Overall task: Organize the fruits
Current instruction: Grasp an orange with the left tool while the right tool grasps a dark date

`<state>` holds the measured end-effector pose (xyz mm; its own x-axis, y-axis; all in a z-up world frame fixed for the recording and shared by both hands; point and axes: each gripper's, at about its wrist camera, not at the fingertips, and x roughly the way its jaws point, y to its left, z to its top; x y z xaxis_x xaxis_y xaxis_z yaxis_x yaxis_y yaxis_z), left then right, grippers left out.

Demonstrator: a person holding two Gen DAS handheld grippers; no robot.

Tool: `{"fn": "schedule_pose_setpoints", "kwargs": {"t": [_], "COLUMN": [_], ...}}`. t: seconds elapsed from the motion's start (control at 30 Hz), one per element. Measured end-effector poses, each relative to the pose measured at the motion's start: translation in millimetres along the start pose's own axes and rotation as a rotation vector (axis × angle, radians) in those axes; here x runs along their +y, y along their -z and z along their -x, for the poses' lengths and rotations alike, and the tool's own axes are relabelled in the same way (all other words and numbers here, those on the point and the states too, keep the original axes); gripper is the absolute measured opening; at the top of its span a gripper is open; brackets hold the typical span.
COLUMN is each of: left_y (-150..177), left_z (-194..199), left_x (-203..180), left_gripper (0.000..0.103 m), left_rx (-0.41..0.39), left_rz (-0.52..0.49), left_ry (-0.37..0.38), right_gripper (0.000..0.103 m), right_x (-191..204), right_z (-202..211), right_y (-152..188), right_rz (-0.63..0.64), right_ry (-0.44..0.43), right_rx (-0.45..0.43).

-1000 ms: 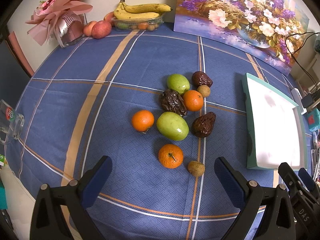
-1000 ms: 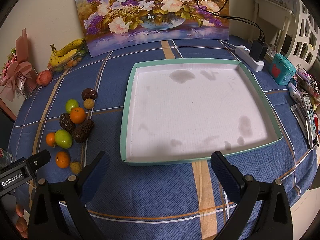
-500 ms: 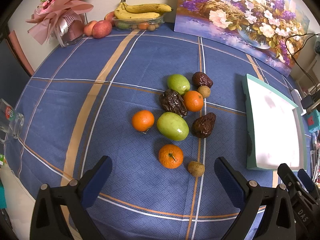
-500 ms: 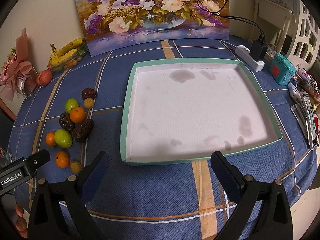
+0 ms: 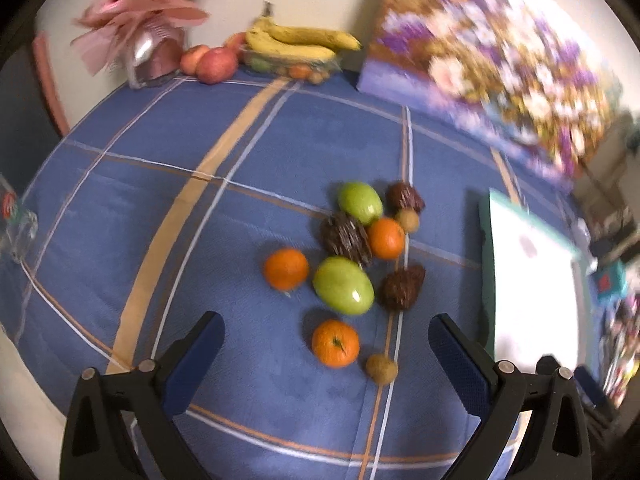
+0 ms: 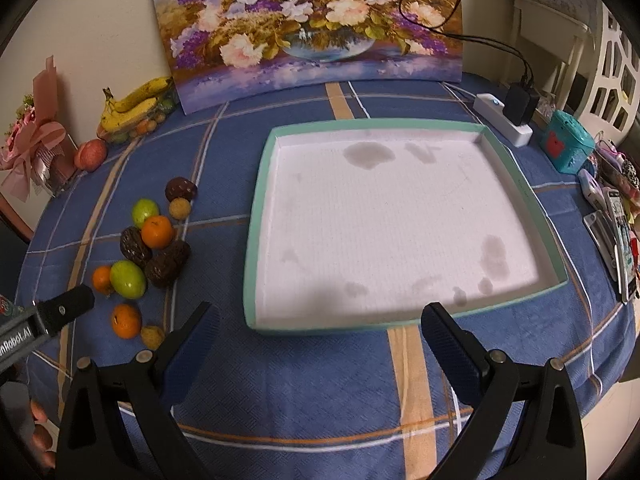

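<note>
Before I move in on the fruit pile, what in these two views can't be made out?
- Left wrist view: motion-blurred; the painting is smeared, and the tray runs into the blurred right side.
- Right wrist view: the left gripper covers part of one orange.
- Right wrist view: the small fruits in the container under the bananas are too small to name.

Left gripper [image 5: 325,332] gapes wide above the nearest orange [image 5: 335,343]; tray [image 5: 486,280] lies right
</note>
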<state>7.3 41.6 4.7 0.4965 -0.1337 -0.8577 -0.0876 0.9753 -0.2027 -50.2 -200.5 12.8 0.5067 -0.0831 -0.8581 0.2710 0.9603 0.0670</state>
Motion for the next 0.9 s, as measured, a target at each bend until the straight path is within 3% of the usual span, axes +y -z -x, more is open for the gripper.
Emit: {"fn": "schedule_pose_setpoints", "kwargs": {"t": [0.17, 0.27, 0.37, 0.47, 0.67, 0.77, 0.83, 0.87, 0.9], "left_y": [-11.3, -21.1, -37.4, -58.1, -76.5, -71.2, -63.0, -59.8, -57.4], "left_z": [9.8, 10.4, 11.9, 19.5, 24.1, 10.8, 0.6, -5.0, -10.8], "left_x": [22.5, 30.8, 36.4, 38.8, 50.0, 62.3, 68.0, 69.2, 70.1], "left_gripper": [0.103, 0.103, 0.103, 0.103, 0.103, 0.100, 0.090, 0.085, 0.083], "left_rx": [-0.081, -0.047, -0.045, -0.088, -0.110, -0.061, -0.024, -0.012, 0.012], "left_rz": [0.085, 0.089, 0.094, 0.083, 0.066, 0.122, 0.159, 0.172, 0.188], "left_ry": [0.012, 0.066, 0.117, 0.098, 0.065, 0.057, 0.062, 0.059, 0.064], "right_gripper": [0.101, 0.101, 0.101, 0.101, 0.101, 0.101, 0.097, 0.090, 0.075], "right_x": [14.3, 25.8, 35.5, 46.5, 65.7, 77.3, 86.4, 91.1, 95.5], "right_z": [2.9, 1.0, -8.9, -23.1, -30.6, -32.7, -36.9, -39.1, -42.1], "right_y": [-13.2, -20.3, -29.9, -46.1, -70.3, -66.3, -59.9, -56.1, -52.2], "right_rz": [0.008, -0.009, -0.057, -0.101, -0.134, -0.110, -0.059, -0.022, 0.016], "right_ry": [-0.037, -0.069, -0.141, -0.197, -0.171, -0.188, -0.208, -0.207, -0.192], "right_rx": [-0.065, -0.097, -0.074, -0.062, -0.066, -0.049, -0.020, -0.006, 0.008]}}
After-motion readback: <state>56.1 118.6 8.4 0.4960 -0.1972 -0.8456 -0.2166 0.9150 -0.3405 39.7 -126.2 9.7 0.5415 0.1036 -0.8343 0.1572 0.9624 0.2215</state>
